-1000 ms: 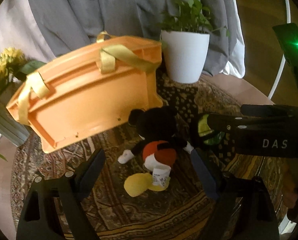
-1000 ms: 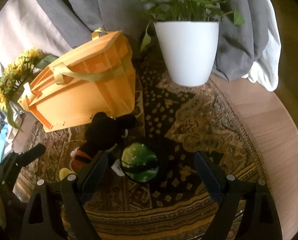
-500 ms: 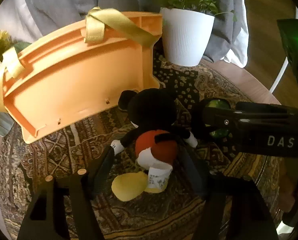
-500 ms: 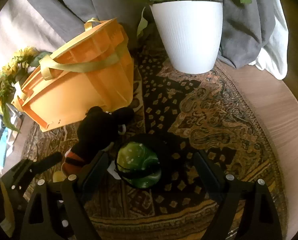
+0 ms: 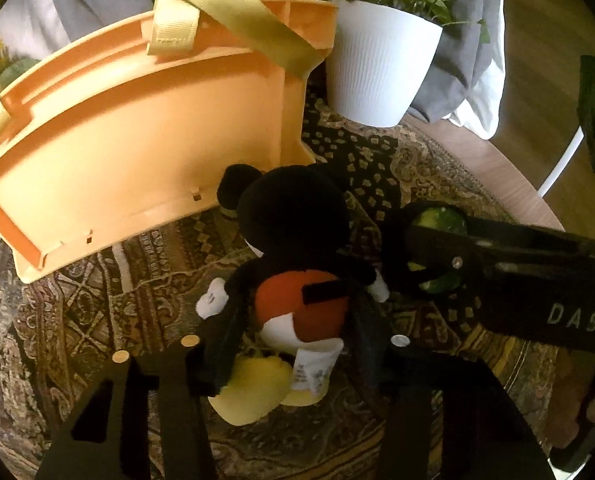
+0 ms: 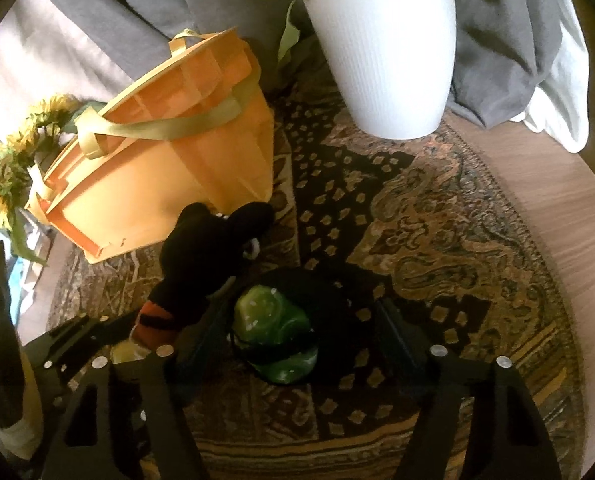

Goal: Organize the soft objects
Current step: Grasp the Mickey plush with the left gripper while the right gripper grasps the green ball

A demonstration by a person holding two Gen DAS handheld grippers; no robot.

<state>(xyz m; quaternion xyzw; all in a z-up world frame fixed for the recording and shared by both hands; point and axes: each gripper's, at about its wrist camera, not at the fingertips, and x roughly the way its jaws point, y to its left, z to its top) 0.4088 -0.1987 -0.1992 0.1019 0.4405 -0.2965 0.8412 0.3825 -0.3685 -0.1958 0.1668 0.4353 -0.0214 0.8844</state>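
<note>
we look down on a patterned rug point(image 6: 437, 240) in browns, golds and black, spread over a pale wooden surface point(image 6: 545, 184). grey cloth point(image 6: 145, 4) hangs behind it, with a white plant pot point(image 6: 389, 60) of green leaves standing at the rug's far edge and some yellow sunflowers point(image 6: 13, 152) off to the left.

an orange plastic crate point(image 5: 145, 140) with yellow-green webbing handles point(image 5: 233, 12) lies tipped on its side on the rug, to the left of the pot.

just in front of the crate lies a black mouse plush point(image 5: 297, 264) with red shorts, white gloves and yellow shoes, its head toward the crate. our left gripper point(image 5: 293, 340) has just been closing, and the plush's lower body sits between its dark fingers point(image 5: 225, 344); in the left wrist view the pads appear to touch the plush's sides at the shorts, so we read it as clamped on the toy, which rests on the rug.

just to the right of the plush lies a green soft toy point(image 6: 277, 340), rounded and glossy-looking with dark bands across it. our right gripper point(image 6: 301, 340) has also just been closing, and the green toy lies between its fingers point(image 6: 397, 336). the left finger is close against the toy, but rug shows between the toy and the right finger, so its jaws stand apart around the toy, not pressing it.

in the left wrist view the right gripper's black body reaches in from the right, marked with pale letters.
</note>
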